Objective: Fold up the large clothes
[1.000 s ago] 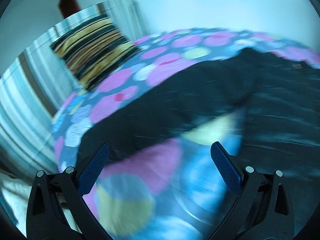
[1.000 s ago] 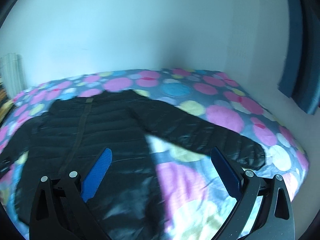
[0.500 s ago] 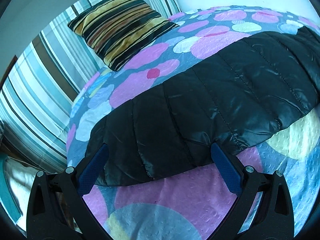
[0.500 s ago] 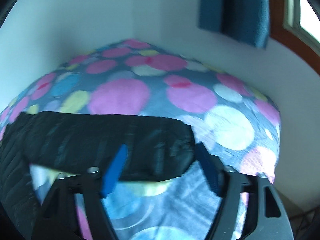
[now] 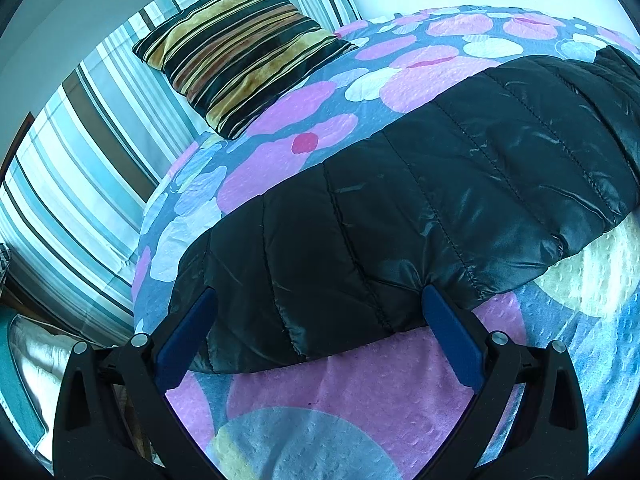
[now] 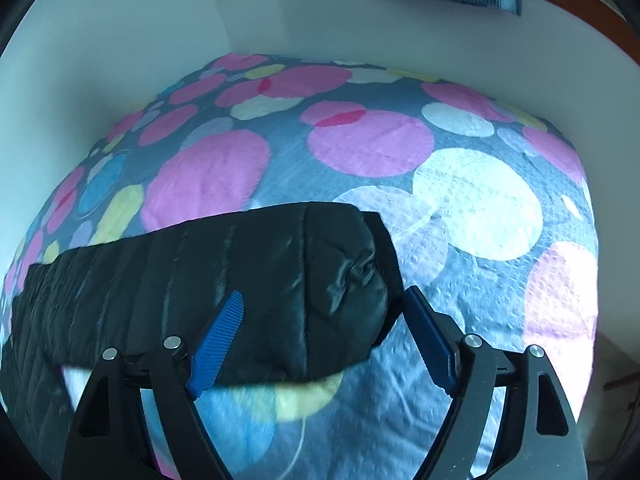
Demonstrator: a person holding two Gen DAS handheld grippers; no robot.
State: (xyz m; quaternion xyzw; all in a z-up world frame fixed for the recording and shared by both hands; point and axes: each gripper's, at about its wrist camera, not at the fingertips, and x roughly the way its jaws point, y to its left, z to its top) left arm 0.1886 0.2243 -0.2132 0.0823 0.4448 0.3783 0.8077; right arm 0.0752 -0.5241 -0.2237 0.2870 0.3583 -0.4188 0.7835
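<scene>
A black quilted puffer jacket lies spread on a bed with a dotted cover. In the left wrist view its left sleeve (image 5: 400,216) runs across the frame, the cuff end at lower left. My left gripper (image 5: 318,304) is open, its blue fingers straddling the sleeve's near edge close to the cuff. In the right wrist view the other sleeve (image 6: 248,280) ends in a cuff (image 6: 384,256). My right gripper (image 6: 324,300) is open, its fingers on either side of the cuff end.
The dotted bed cover (image 6: 368,140) reaches white walls (image 6: 120,40) at the far side and right. A striped cushion (image 5: 240,56) leans on a blue striped headboard (image 5: 80,152) at the left. The bed's edge drops off at the left (image 5: 140,280).
Both grippers have swung outward and down from the jacket's body to its sleeve ends. Each now sits closer over its cuff, still open.
</scene>
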